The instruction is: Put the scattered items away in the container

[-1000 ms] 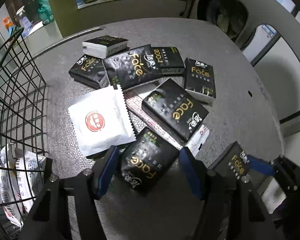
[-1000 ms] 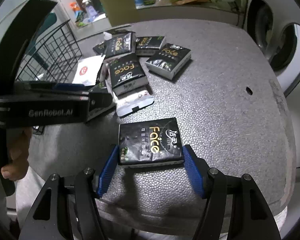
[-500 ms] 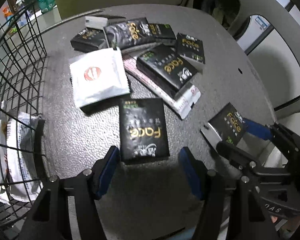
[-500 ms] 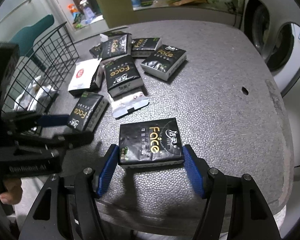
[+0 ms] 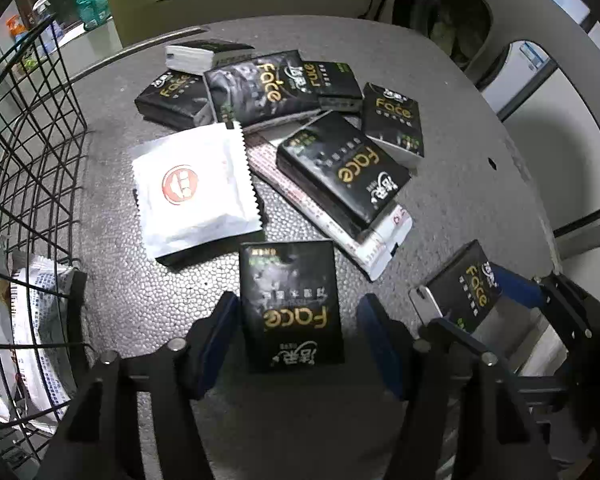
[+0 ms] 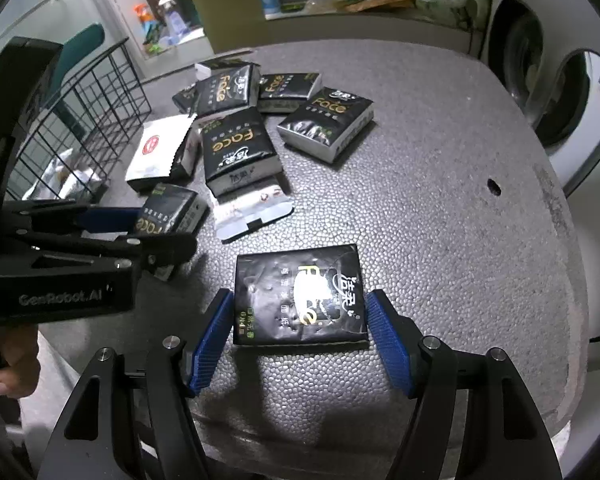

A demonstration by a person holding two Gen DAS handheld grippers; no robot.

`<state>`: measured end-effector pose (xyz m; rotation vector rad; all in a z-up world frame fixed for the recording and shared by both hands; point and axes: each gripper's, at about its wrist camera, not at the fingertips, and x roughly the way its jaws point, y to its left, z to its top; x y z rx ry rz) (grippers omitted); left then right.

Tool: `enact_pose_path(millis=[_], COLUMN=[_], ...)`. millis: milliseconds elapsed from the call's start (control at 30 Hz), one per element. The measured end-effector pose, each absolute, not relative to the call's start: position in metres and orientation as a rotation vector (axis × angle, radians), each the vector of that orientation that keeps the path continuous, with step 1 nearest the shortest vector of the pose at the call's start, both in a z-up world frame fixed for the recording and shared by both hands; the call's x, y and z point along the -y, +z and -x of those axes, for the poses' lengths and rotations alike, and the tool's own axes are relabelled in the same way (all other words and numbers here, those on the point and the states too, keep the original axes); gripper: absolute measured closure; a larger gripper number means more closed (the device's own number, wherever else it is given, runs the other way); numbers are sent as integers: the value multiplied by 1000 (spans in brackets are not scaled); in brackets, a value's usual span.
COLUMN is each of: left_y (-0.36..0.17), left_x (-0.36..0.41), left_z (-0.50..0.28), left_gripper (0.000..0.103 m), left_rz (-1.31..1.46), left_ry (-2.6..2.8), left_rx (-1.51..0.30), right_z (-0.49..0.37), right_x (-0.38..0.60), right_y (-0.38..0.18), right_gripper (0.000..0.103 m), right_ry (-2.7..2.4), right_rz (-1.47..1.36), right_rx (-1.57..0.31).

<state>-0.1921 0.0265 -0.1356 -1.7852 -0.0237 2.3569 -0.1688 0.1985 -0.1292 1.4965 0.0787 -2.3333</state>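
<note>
Tissue packs (image 5: 342, 168), glossy black with gold "Face" lettering, lie scattered on our grey table (image 5: 440, 80); left gripper (image 5: 296, 332), jaws just closing, brackets one pack (image 5: 290, 304) without pressing it; right gripper (image 6: 300, 332) clamps another (image 6: 300, 296).

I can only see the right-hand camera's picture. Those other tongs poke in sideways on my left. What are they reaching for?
Observer: A black tissue pack lies flat between the left tongs, which have just been closing; a gap shows beside one pad.
Visitor: What's inside the wire basket?
Observer: White wrappers printed with barcodes.
Visitor: Anything under the middle black pack?
Observer: A long white packet with pink stripes, poking out at its near end.
</note>
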Motion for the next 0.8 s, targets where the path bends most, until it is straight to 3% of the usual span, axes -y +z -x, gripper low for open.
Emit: enact_pose_path(millis=[33, 400, 667, 800], left_y=[-135, -120, -32, 16], left_x=[-27, -17, 6, 50], left_z=[193, 187, 171, 162], left_gripper=[51, 51, 51, 51], left_rz=[1791, 1774, 1580, 1540], left_ry=[2366, 2362, 2477, 2580], left_rx=[2, 52, 131, 191], right_z=[169, 164, 160, 153], right_x=[-199, -197, -169, -111], right_y=[-129, -112, -37, 6], right_gripper=[38, 39, 39, 39], right_ry=[-2331, -2341, -2357, -2272], right_rz=[-1496, -1463, -1267, -1132], right_rx=[-74, -46, -4, -60])
